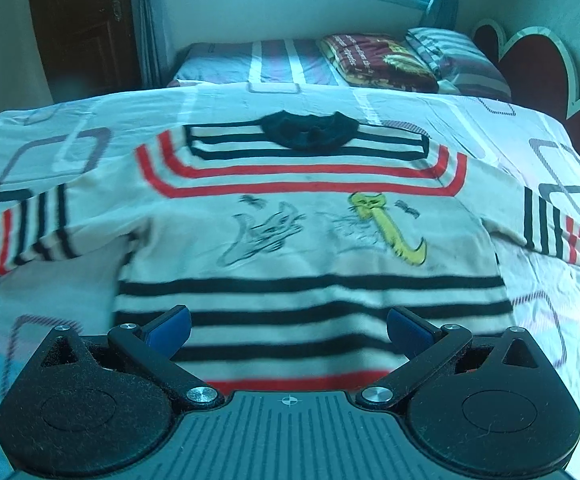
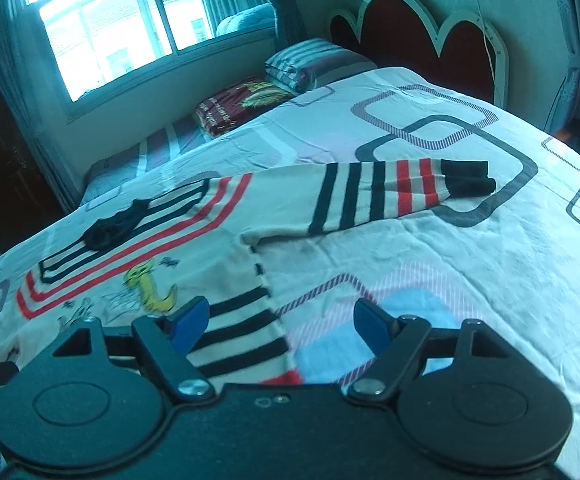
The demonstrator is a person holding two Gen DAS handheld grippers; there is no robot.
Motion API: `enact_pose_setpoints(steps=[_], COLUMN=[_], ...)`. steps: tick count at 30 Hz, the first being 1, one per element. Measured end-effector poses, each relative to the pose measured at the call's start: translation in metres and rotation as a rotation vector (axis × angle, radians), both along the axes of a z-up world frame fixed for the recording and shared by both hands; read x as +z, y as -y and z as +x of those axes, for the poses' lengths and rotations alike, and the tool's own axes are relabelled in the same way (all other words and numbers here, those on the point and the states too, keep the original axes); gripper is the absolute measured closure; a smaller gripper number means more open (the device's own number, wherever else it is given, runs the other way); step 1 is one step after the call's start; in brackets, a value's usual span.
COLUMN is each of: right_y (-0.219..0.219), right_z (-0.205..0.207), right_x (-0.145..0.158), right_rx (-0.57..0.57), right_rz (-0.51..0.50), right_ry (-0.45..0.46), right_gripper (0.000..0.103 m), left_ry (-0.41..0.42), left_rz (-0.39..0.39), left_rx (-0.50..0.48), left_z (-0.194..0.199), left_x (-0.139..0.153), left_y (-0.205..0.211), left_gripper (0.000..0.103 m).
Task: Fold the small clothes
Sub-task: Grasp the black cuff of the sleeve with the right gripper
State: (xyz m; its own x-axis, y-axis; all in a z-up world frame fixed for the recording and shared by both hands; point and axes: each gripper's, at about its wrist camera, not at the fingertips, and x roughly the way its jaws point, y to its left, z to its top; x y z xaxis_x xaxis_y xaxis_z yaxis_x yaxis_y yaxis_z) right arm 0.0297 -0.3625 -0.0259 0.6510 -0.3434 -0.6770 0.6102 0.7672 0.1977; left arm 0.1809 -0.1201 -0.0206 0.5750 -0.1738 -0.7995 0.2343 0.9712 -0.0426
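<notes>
A cream knitted child's sweater with black and red stripes [image 1: 306, 248] lies flat, front side up, on the bed with the white sheet printed with grey rounded squares [image 1: 530, 320]. Its hem lies toward the bed's near edge and its black collar [image 1: 310, 136] toward the far edge. Both sleeves are spread sideways, the left sleeve [image 1: 22, 236] toward the left edge, the right sleeve [image 2: 390, 192] toward the headboard side, its black cuff [image 2: 470, 178] resting on the sheet. A yellow cat figure [image 1: 386, 224] and a grey outline drawing sit on the chest.

The left claw [image 1: 288, 328] stands wide open over the lower striped part of the sweater, near the hem; its blue pads [image 1: 170, 330] show on either side, with nothing gripped between them. Whether they touch the fabric cannot be told.

The right claw [image 2: 280, 326] stands open above the sweater's right side edge by the hem, one pad over the striped knit and the other over bare sheet. It holds nothing.

Beyond the far edge lies a lower bed with a striped cover [image 1: 250, 64], carrying a dark red folded blanket [image 1: 378, 60] and a striped pillow [image 1: 450, 52]. A red scalloped headboard [image 2: 430, 36] stands at the right.
</notes>
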Motion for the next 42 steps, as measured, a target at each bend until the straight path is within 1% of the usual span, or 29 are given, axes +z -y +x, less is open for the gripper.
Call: enact_pose_setpoints(steps=[4, 7, 10, 13, 15, 17, 21, 25, 27, 28, 29, 30, 31, 32, 33, 34, 36, 38, 40, 41, 42], right_y=[0.052, 0.087, 0.117, 0.141, 0.161, 0.179, 0.208, 0.235, 0.249, 0.252, 0.258, 0.262, 0.264, 0.266, 0.268, 0.27, 0.275, 0.279, 0.279, 0.278, 0.276], right_z=[0.016, 0.026, 0.036, 0.043, 0.046, 0.05, 0.05, 0.049, 0.048, 0.048, 0.047, 0.048, 0.049, 0.051, 0.052, 0.052, 0.051, 0.048, 0.048, 0.048, 0.049], right_x=[-0.018, -0.032, -0.045, -0.058, -0.066, -0.072, -0.08, -0.083, -0.084, -0.085, -0.085, -0.086, -0.086, -0.086, -0.086, -0.087, -0.088, -0.09, -0.088, -0.087, -0.085], right_rx=[-0.045, -0.072, -0.095, -0.121, -0.144, -0.167, -0.22, -0.288, -0.323, -0.333, -0.346, -0.352, -0.355, -0.359, -0.36, -0.372, -0.394, -0.408, -0.406, -0.397, -0.39], right_rz=[0.029, 0.039, 0.045, 0.059, 0.067, 0.074, 0.084, 0.106, 0.121, 0.126, 0.138, 0.144, 0.142, 0.131, 0.125, 0.12, 0.114, 0.121, 0.108, 0.096, 0.083], right_ry=[-0.012, -0.028, -0.051, -0.067, -0.077, -0.079, -0.071, -0.029, -0.005, 0.004, 0.021, 0.032, 0.039, 0.041, 0.045, 0.054, 0.058, 0.082, 0.084, 0.088, 0.091], right_gripper=[0.029, 0.032, 0.038, 0.042, 0.049, 0.051, 0.052, 0.053, 0.051, 0.051, 0.048, 0.042, 0.04, 0.038, 0.04, 0.044, 0.07, 0.075, 0.081, 0.089, 0.093], left_ry=[-0.03, -0.035, -0.044, -0.049, -0.055, -0.065, -0.076, -0.079, -0.084, -0.084, -0.083, -0.083, -0.084, -0.085, -0.086, -0.086, -0.087, -0.088, -0.093, -0.095, -0.096], left_rz=[0.002, 0.01, 0.016, 0.026, 0.039, 0.044, 0.055, 0.073, 0.078, 0.08, 0.083, 0.085, 0.087, 0.089, 0.092, 0.095, 0.101, 0.107, 0.112, 0.115, 0.117], left_rx=[-0.003, 0.0, 0.001, 0.0, 0.0, 0.005, 0.014, 0.024, 0.031, 0.032, 0.033, 0.033, 0.032, 0.03, 0.027, 0.026, 0.022, 0.02, 0.021, 0.022, 0.023], left_z=[0.026, 0.043, 0.058, 0.072, 0.08, 0.088, 0.101, 0.111, 0.115, 0.115, 0.116, 0.117, 0.117, 0.119, 0.118, 0.118, 0.119, 0.119, 0.12, 0.121, 0.121], left_x=[-0.015, -0.026, -0.036, -0.045, -0.051, -0.056, -0.062, -0.067, -0.069, -0.069, -0.07, -0.07, -0.071, -0.072, -0.072, -0.073, -0.075, -0.077, -0.079, -0.08, -0.08], left_y=[0.041, 0.072, 0.097, 0.116, 0.128, 0.137, 0.146, 0.147, 0.147, 0.147, 0.148, 0.148, 0.149, 0.15, 0.151, 0.152, 0.154, 0.155, 0.155, 0.155, 0.154], left_gripper=[0.0, 0.0, 0.0, 0.0, 0.0, 0.0, 0.0, 0.0, 0.0, 0.0, 0.0, 0.0, 0.0, 0.0, 0.0, 0.0, 0.0, 0.0, 0.0, 0.0, 0.0])
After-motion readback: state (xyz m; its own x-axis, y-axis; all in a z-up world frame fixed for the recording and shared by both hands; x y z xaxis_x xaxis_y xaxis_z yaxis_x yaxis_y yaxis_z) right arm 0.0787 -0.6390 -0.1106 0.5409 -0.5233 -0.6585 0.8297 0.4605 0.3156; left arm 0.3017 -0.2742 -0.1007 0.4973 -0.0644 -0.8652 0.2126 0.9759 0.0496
